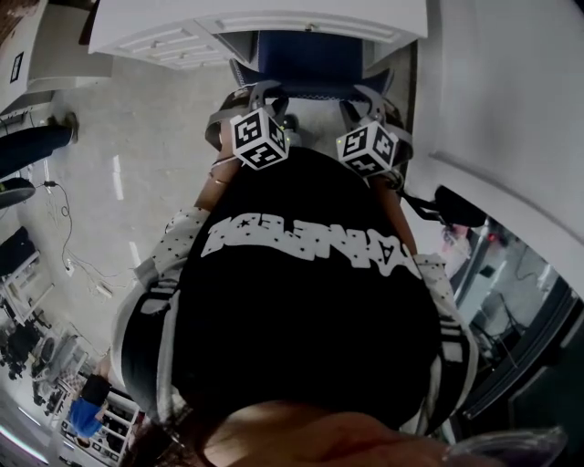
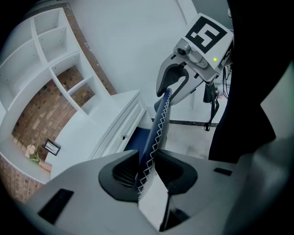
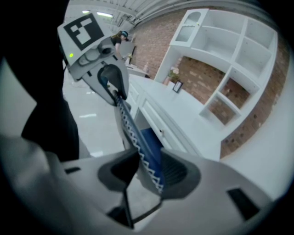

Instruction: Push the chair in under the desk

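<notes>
Left gripper [image 2: 148,170] and right gripper [image 3: 146,172] each clamp the stitched top edge of the blue chair [image 1: 306,57], which stands against the white desk's [image 1: 265,23] front edge.

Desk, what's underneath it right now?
The blue chair sits partly beneath the white desk. Its legs, and anything deeper under there, are covered by the desk.

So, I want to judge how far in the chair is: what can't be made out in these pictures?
- Legs of the chair: in the head view they are hidden by the person's black top, and neither gripper view shows them.
- Seat of the chair: in the head view it is mostly covered by the desk.
- Framed card on the desk: in the left gripper view its print is too small to read.
</notes>
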Tool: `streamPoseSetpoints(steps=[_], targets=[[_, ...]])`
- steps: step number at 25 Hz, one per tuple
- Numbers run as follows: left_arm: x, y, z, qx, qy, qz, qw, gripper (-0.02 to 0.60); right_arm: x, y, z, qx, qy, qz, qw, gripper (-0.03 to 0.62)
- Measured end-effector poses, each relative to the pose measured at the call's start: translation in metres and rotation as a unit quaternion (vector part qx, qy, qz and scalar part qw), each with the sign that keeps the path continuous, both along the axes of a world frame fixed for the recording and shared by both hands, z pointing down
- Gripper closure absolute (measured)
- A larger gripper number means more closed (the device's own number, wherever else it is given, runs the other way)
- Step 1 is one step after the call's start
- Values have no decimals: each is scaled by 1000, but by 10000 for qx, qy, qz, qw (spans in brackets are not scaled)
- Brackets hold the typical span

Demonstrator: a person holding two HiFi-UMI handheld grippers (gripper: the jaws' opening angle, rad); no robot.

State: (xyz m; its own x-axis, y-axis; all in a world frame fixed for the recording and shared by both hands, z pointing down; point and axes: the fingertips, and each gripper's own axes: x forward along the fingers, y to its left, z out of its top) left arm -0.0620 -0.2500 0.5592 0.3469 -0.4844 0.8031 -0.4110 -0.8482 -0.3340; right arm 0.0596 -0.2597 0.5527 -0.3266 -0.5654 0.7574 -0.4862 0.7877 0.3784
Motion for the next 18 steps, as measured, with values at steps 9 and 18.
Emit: streamPoseSetpoints(steps=[9,18], targets=[[16,1,-6,49,14,112,9999,446,16,1,-5,39,24,98,9999,430],[18,-15,-1,41,20,197,9998,446,19,-13,0,-9,52,164,9999,430]])
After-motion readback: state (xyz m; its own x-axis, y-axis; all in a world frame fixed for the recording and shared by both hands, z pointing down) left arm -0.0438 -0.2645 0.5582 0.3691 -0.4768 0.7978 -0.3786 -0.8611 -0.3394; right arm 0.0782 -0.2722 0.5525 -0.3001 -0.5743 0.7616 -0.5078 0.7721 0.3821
